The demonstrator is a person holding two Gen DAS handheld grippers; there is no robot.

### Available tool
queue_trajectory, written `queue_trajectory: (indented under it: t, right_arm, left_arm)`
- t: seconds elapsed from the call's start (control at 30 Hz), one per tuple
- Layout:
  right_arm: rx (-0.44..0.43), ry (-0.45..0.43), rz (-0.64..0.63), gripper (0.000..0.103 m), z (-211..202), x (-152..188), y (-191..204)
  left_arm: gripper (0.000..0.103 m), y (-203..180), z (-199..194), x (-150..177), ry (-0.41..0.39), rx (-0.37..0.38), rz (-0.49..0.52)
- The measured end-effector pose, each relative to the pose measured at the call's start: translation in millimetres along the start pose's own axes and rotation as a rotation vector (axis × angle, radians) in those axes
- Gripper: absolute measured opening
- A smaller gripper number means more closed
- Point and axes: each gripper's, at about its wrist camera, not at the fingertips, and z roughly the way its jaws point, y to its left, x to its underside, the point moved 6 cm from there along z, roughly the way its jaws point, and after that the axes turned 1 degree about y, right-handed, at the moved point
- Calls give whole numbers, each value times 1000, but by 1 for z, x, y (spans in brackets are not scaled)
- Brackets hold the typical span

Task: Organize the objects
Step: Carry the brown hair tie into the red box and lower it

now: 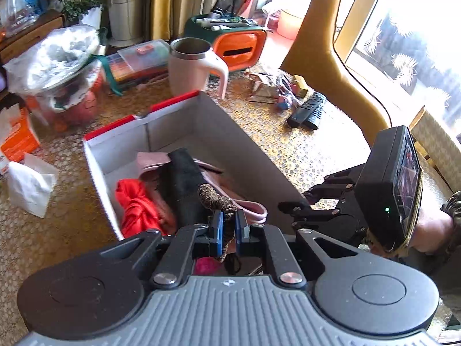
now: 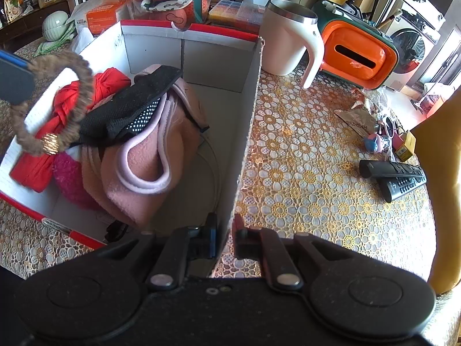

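Box [image 2: 247, 121]: on table [image 2: 317, 155]; red cloth [image 2: 43, 155], pink fleece [image 2: 138, 167], black mesh item [image 2: 129, 106] already packed in.
Left tongs [image 1: 229, 227]: clamped on brown hair tie [image 1: 216, 199], held over box, not yet dropped.
Right tongs [image 2: 223, 236]: nipped onto box wall.
Left out: remotes [image 2: 394, 178], wrappers.

My claws: two [image 1: 229, 225] [image 2: 224, 235]
Boxes: one [image 2: 247, 121]
Hair rings: one [image 2: 83, 86]
Mugs: one [image 2: 285, 43]
Remotes: two [image 2: 389, 170] [image 2: 403, 186]
Red cloths: one [image 2: 63, 98]
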Motion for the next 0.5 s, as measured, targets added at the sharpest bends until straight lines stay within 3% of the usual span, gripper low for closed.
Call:
queue_trajectory:
  t: [0.23,0.5]
  right_arm:
    - [-2,-4,1,9,1,0,-1]
    - [-6,-6,5,9,1,1,-1]
  left_arm:
    - [7,-21,28,-5,32,31,35]
    - [7,5,64,-1,89,-21,-9]
